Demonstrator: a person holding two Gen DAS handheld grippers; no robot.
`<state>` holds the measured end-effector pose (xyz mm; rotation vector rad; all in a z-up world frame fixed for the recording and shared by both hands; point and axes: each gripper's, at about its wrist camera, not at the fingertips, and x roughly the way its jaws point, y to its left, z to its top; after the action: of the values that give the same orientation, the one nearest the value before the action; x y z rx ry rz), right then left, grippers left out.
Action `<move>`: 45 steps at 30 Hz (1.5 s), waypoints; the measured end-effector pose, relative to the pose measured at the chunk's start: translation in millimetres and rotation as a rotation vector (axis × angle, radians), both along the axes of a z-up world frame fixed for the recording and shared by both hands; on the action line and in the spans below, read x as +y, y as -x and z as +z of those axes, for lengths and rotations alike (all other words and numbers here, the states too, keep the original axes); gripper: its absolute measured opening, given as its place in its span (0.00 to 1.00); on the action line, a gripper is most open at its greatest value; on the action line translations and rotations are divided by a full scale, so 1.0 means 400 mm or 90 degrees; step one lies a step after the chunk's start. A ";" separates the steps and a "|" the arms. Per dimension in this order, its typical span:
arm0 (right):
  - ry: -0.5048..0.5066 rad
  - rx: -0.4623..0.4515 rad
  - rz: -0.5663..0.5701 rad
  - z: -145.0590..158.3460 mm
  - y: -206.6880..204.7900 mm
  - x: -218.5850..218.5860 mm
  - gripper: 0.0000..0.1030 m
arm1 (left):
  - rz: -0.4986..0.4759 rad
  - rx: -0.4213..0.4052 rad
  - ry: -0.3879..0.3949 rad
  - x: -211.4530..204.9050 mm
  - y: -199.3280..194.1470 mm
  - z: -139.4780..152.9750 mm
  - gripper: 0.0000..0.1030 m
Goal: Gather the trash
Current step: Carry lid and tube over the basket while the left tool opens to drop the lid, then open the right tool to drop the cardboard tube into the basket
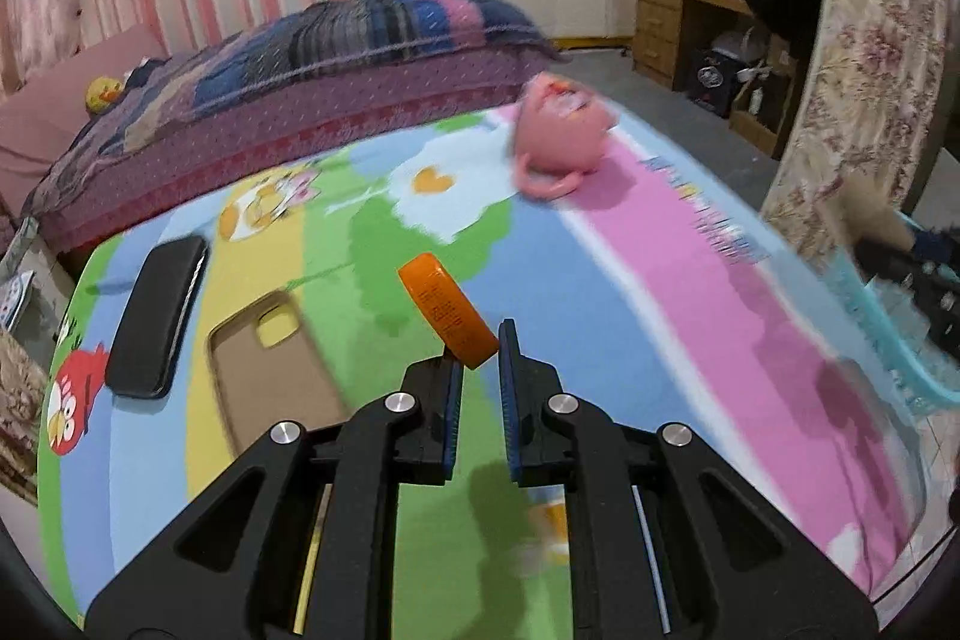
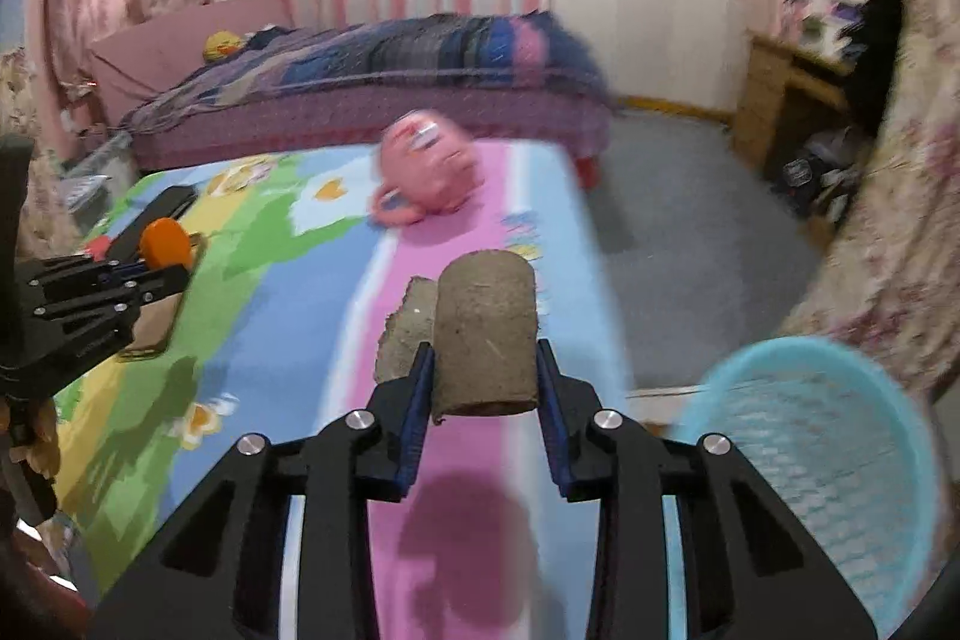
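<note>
Right gripper (image 2: 483,370) clamped on grey-brown cardboard tube (image 2: 485,340), torn flap at its 9 o'clock. Left gripper (image 1: 480,358) pinches flat orange plastic lid (image 1: 447,310) at fingertips. We judge both pieces lifted off colourful cartoon mat (image 1: 600,280); we carry them next. Round turquoise mesh basket (image 2: 828,436) waits at 4 o'clock: swing over rim, release. Pink cup (image 2: 429,175) at 12 untouched.

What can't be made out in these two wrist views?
- Orange cap, left view: the print on it is too small to read.
- Pink cup, both views: motion blur smears the markings on it.
- Blue basket, right view: blur and the frame edge hide its contents; in the left view only a sliver shows.
- Cardboard tube, right view: the right gripper covers its lower sides.
</note>
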<state>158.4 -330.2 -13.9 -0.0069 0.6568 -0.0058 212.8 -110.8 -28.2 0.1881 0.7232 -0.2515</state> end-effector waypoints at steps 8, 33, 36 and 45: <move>0.023 -0.040 -0.157 0.079 0.163 -0.223 0.32 | -0.065 -0.039 0.030 -0.156 0.067 0.056 0.10; -0.045 -0.032 -0.305 0.016 0.253 -0.474 0.32 | -0.237 -0.022 0.056 -0.674 0.128 -0.007 0.61; -0.046 -0.030 -0.303 0.014 0.251 -0.472 0.32 | -0.224 -0.025 0.047 -0.653 0.122 -0.001 0.64; -0.032 -0.015 -0.283 0.001 0.212 -0.441 0.33 | -0.132 -0.083 0.028 -0.492 0.122 0.040 0.89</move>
<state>73.5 -506.6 -13.6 0.1869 0.6242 -0.4173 164.0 -307.5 -12.2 0.2357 0.5685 -0.4481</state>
